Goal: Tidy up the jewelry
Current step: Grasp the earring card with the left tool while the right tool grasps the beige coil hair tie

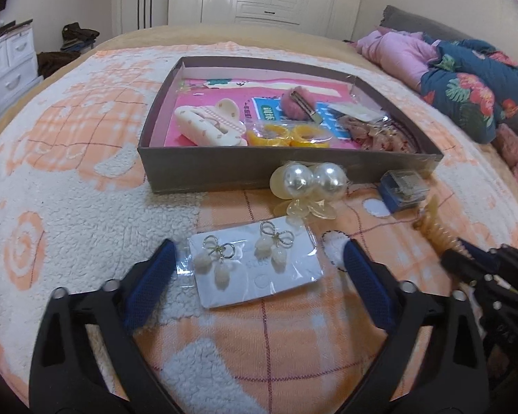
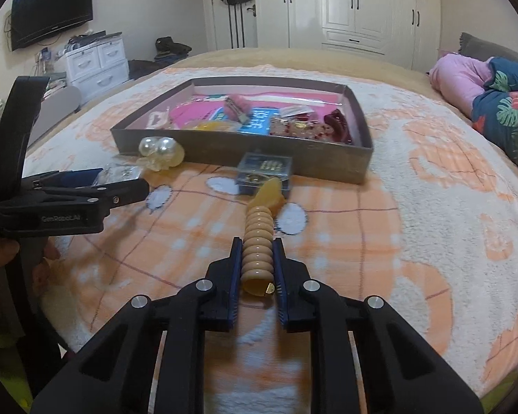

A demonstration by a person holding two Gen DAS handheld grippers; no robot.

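Observation:
A white card with two pearl bow earrings (image 1: 283, 286) lies in a clear sleeve on the orange and white blanket. My left gripper (image 1: 259, 246) stands open around it, one blue pad on each side, neither pressing on the card. In the right wrist view my right gripper (image 2: 258, 241) is shut on a beige ribbed hair clip (image 2: 257, 227), which points away from me towards the box. The brown cardboard box (image 1: 224, 169) behind holds hair clips, yellow rings and other trinkets. A hair tie with two large pearls (image 1: 310, 179) rests against its front wall.
A small clear and blue case (image 1: 402, 189) sits in front of the box's right corner. Folded pink and floral bedding (image 1: 466, 79) is piled at the right of the bed. A person's hand (image 2: 3, 258) holds the left tool at the left edge.

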